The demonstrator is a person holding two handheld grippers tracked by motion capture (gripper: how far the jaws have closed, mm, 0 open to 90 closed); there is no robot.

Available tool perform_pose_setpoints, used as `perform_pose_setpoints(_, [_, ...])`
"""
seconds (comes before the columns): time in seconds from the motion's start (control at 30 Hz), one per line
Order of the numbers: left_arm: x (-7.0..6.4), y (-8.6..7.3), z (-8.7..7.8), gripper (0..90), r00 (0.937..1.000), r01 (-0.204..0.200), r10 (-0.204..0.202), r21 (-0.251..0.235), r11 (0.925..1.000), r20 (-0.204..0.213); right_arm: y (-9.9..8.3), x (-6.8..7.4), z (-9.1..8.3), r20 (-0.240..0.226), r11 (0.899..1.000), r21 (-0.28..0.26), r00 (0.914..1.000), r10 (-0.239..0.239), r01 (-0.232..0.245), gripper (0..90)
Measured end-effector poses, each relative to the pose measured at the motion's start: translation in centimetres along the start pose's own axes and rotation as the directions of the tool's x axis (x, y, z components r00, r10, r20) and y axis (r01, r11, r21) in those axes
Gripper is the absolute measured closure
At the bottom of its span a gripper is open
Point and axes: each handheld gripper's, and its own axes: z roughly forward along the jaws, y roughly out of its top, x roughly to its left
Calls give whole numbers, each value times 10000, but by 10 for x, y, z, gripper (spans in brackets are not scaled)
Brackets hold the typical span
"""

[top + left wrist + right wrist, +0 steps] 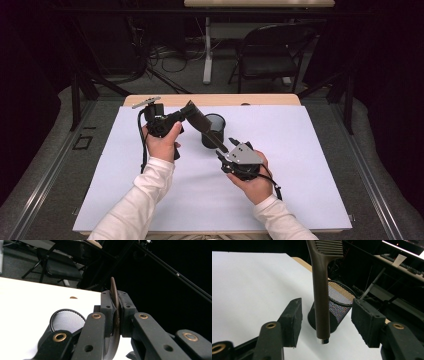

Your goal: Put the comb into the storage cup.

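A dark brown comb [202, 122] with a long handle slants over the white table [300, 165]. My left gripper [184, 116] is shut on its toothed end, which appears edge-on as the comb [115, 293] between the closed jaws of the left gripper [116, 300]. The comb's handle [321, 297] hangs down between the pads of my right gripper [328, 316], which stands open with a gap on both sides. A black mesh cup [213, 131] stands upright just behind the handle, also seen as the cup [340, 303] and the cup [67, 320]. My right gripper [226, 146] sits at the handle's lower tip.
A white sheet covers the table, with a wooden edge [270, 99] at the far side. A black chair [270, 55] and a table leg [207, 50] stand on the floor beyond. Dark frame bars [75, 100] flank the table.
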Motion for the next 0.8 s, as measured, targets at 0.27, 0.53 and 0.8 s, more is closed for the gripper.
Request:
perform_pose_setpoints(0.27, [-1, 5, -2, 847, 10000, -18, 17, -266, 9996, -53, 3, -3, -3, -450, 9975, 125, 9965, 698, -693, 354])
perform_pose_setpoints(0.53, [1, 10, -2, 847, 9999, 18, -22, -377, 9993, -110, 6, -6, -8, -699, 9940, 255, 9917, 1075, -1060, 276])
perform_pose_setpoints(0.8, [1, 15, -3, 847, 9997, -9, -4, -520, 9986, -239, 9, -10, -11, -1150, 9893, 389, 9828, 1443, -1407, 259])
